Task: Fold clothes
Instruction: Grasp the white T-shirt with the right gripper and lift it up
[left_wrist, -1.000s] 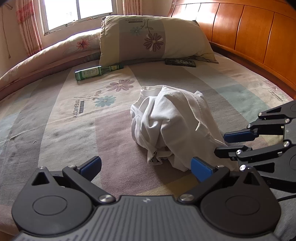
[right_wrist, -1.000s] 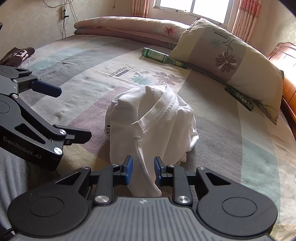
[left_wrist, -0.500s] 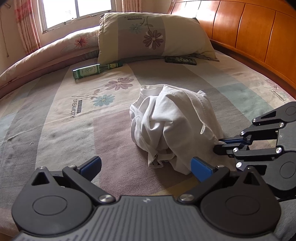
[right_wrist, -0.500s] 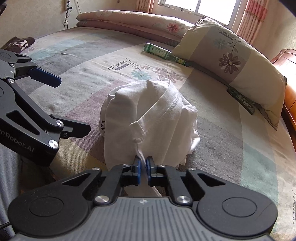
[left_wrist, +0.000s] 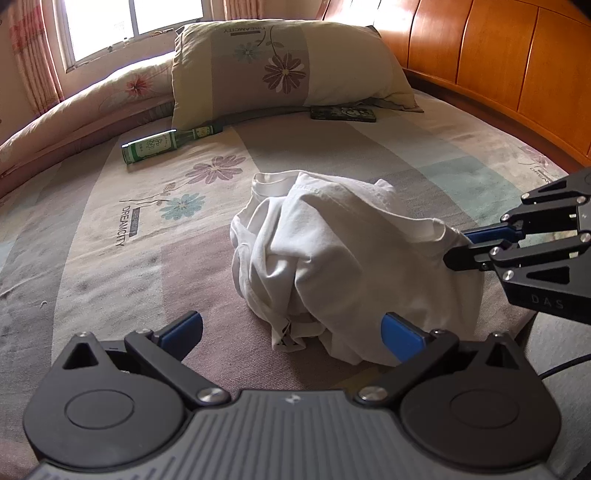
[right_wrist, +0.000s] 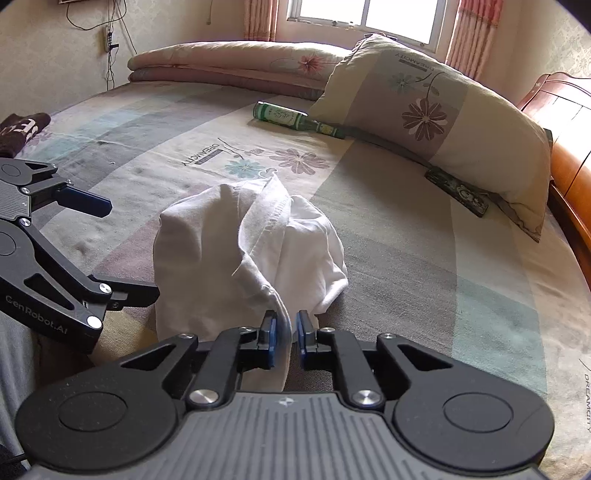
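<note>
Your left claw (left_wrist: 291, 334) hangs wide open and empty, angled down at the bed (left_wrist: 110, 266), with the crumpled white garment (left_wrist: 332, 258) lying just ahead and slightly right of its tips. Your right claw (right_wrist: 283, 338), also tilted downward, has a hem of that garment (right_wrist: 251, 254) between its narrow jaws, which are opening; the rest of the cloth bunches just beyond its fingertips (right_wrist: 271, 325).

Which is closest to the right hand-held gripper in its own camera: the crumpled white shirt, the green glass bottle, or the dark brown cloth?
1. Crumpled white shirt, between the right hand-held gripper pads.
2. Green glass bottle, ahead by the pillow.
3. Dark brown cloth, far left edge.
</note>
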